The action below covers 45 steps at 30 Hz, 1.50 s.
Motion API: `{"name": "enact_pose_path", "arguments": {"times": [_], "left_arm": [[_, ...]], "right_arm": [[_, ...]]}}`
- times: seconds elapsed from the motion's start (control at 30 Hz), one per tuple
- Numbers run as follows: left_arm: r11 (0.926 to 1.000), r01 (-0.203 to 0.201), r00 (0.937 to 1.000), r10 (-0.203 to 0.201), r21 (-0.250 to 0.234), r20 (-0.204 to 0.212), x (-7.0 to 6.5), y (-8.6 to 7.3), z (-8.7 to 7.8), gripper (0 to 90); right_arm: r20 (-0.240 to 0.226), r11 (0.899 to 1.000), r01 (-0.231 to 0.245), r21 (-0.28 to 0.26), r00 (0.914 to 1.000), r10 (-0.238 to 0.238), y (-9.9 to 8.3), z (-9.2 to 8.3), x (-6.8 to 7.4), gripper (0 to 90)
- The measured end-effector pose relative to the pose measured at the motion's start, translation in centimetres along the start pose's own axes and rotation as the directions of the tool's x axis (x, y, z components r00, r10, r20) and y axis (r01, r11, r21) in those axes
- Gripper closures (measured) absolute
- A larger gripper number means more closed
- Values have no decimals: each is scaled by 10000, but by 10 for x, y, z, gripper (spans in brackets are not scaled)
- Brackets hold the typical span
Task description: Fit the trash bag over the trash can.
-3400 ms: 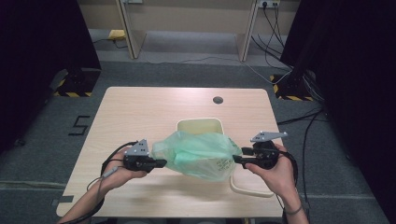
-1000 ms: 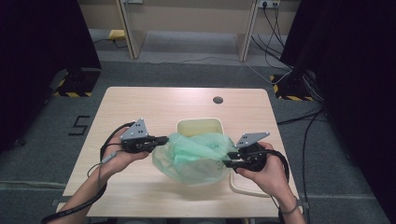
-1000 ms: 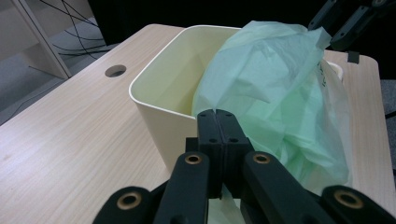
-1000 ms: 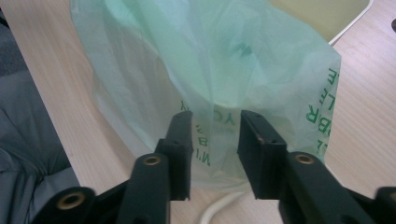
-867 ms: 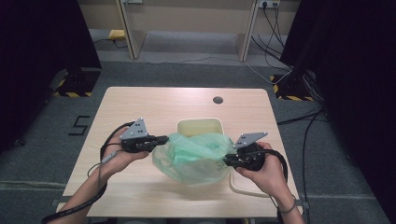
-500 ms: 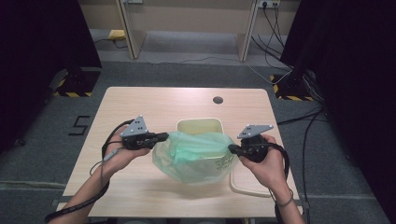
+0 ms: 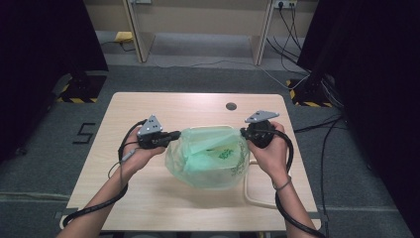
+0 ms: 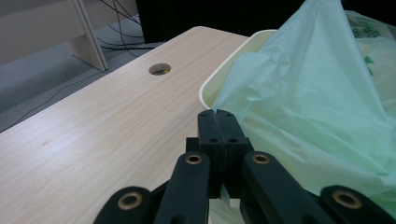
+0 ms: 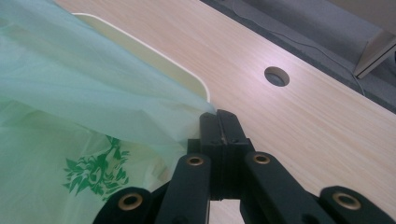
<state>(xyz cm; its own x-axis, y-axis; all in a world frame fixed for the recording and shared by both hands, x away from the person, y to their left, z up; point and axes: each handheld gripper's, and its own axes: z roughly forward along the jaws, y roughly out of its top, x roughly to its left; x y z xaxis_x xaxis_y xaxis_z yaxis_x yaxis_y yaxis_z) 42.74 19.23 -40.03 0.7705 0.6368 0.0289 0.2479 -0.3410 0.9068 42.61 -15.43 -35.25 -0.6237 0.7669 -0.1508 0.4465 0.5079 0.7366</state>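
- Bag: a thin, pale green plastic bag with a dark green print on its side hangs stretched between the two tools, over the middle of the surface and somewhat toward the right edge.
- Left tool: its jaws are pressed fully together on the left edge of the bag; in the left gripper view a peak of the green film rises right from the tips.
- Right tool: its jaws have just closed and now pinch the right edge of the bag; in the right gripper view the film runs into the closed tips.
- Bin: a cream, round-cornered container stands under and behind the bag, its rim showing at the bag's far side. The left gripper view shows the rim just beyond the tips, with the bag draped over it.
- Hole: a round cable opening lies near the far edge of the surface, beyond the bin.
- Loop: a cream curved piece lies on the surface toward the near right corner, partly under the right forearm; what it is cannot be told.
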Motion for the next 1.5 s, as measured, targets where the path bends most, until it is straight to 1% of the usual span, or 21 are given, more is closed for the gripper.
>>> {"name": "enact_pose_path", "arguments": {"times": [0.13,0.23,0.3,0.37,0.43,0.47,0.5,0.57,0.67,0.7,0.77,0.83,0.93,1.0,1.1,1.27,1.4,1.47,1.5], "left_arm": [[9992,397,9990,-398,-75,-206,6,-2,8,894],[9979,642,9975,-644,-74,-297,9,-5,13,893],[9968,798,9962,-801,-88,-343,11,-7,17,893],[9933,1141,9930,-1146,-167,-299,12,-10,21,893],[9890,1467,9886,-1472,-180,-321,13,-13,25,893],[9866,1622,9862,-1626,-174,-314,14,-14,27,893],[9854,1696,9848,-1700,-129,-351,14,-15,30,893],[9830,1836,9822,-1835,-6,-392,15,-17,34,893],[9807,1941,9800,-1929,220,-484,16,-20,40,893],[9812,1901,9807,-1882,337,-522,16,-21,41,893],[9796,1913,9809,-1885,610,-487,16,-24,44,893],[9764,2008,9793,-1979,794,-427,15,-27,46,894],[9741,2058,9783,-2026,936,-431,15,-29,50,894],[9744,2003,9794,-1963,1022,-475,15,-30,52,894],[9718,2007,9795,-1966,1240,-445,15,-30,54,894],[9636,1896,9819,-1859,1886,-376,15,-36,58,895],[9611,1763,9843,-1740,2124,-299,13,-40,58,895],[9570,1721,9850,-1696,2334,-309,12,-42,58,895],[9544,1754,9844,-1739,2416,-274,12,-44,59,895]], "right_arm": [[-2,9998,-159,115,9999,159,3,11,-4,900],[-78,9991,-388,172,9992,389,3,19,-6,900],[-241,9976,-639,255,9976,645,2,23,-8,900],[-405,9956,-861,361,9953,876,1,28,-10,900],[-486,9942,-975,443,9938,997,-1,33,-11,900],[-541,9925,-1114,495,9920,1140,-1,35,-12,900],[-631,9917,-1189,488,9905,1219,-2,38,-13,900],[-643,9897,-1285,623,9891,1325,-4,43,-13,900],[-645,9878,-1387,701,9876,1433,-5,46,-14,900],[-637,9873,-1410,736,9873,1457,-6,47,-15,900],[-636,9863,-1409,860,9872,1466,-6,49,-16,900],[-640,9856,-1373,982,9875,1440,-7,51,-16,900],[-640,9845,-1361,1105,9876,1437,-7,54,-16,900],[-629,9838,-1406,1116,9870,1481,-6,56,-17,900],[-611,9815,-1508,1181,9854,1588,-6,58,-18,900],[-550,9786,-1556,1349,9849,1642,-8,63,-20,900],[-632,9754,-1467,1645,9853,1588,-11,67,-20,900],[-642,9734,-1407,1810,9859,1545,-14,69,-19,900],[-648,9721,-1407,1875,9858,1552,-15,71,-19,900]]}}
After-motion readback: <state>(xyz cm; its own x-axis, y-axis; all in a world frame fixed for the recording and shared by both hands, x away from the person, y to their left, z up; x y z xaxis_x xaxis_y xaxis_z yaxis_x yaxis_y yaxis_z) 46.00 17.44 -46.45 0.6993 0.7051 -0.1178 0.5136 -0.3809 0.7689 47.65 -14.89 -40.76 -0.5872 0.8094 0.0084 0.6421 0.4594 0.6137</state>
